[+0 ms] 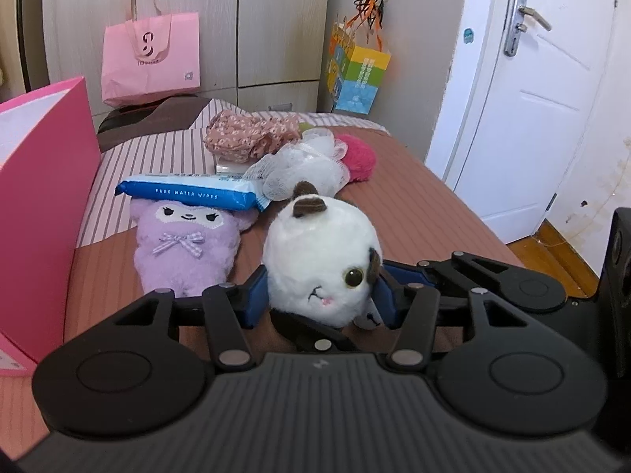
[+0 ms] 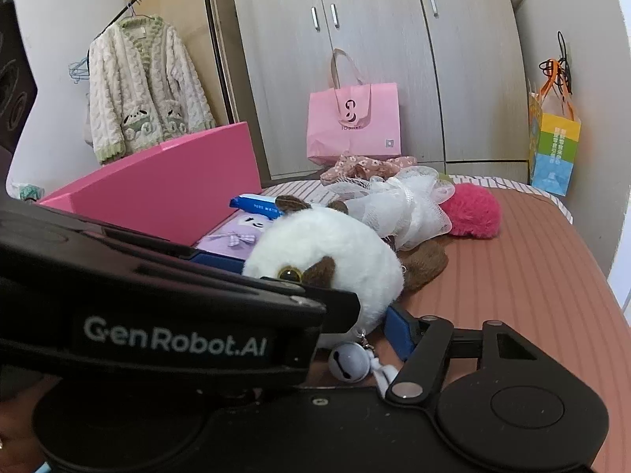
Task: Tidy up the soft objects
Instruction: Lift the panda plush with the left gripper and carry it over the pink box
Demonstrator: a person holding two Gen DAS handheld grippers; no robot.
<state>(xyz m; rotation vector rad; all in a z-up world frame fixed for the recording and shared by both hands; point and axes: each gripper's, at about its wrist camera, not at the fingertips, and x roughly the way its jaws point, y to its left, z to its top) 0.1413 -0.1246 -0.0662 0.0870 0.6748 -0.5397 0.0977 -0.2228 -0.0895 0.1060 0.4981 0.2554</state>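
A white plush cat (image 1: 321, 260) with brown ears sits between my left gripper's (image 1: 321, 295) blue pads, which press both its sides. It also shows in the right wrist view (image 2: 327, 260), with its small bell (image 2: 349, 362) hanging below. My right gripper (image 2: 355, 335) sits just behind the left one, which hides its left finger; its state is unclear. A purple plush (image 1: 185, 252) lies to the left, under a blue wipes pack (image 1: 193, 193). A white mesh puff (image 1: 303, 169), a pink fluffy ball (image 1: 359, 157) and floral cloth (image 1: 248, 134) lie farther back on the bed.
An open pink box (image 1: 43, 205) stands at the left on the bed (image 1: 434, 213). A pink bag (image 1: 152, 59) and a colourful bag (image 1: 357, 75) stand by the wardrobe. A white door (image 1: 532, 90) is to the right. A cardigan (image 2: 142, 86) hangs at left.
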